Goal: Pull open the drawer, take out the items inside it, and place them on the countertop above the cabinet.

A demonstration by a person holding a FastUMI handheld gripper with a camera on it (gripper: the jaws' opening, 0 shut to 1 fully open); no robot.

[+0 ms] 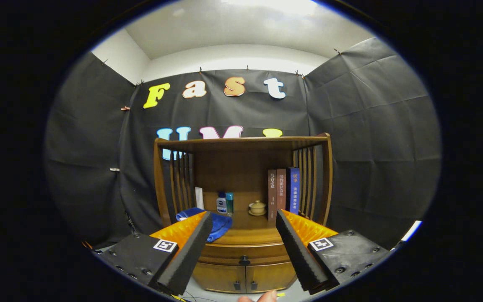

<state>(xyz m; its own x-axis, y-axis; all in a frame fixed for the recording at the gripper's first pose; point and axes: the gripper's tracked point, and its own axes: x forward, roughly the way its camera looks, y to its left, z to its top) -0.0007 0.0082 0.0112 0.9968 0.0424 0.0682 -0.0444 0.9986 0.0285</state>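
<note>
Facing the shut drawer [245,253], spread claw [244,220] well short.

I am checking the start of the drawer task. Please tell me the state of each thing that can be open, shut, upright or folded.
gripper: open, holding nothing, fingers apart ahead of the cabinet
drawer: shut, its knob untouched
lower doors: shut
books: standing upright on the countertop
blue cloth: crumpled, lying on the countertop
small pot: lid on
bottle: upright
</note>
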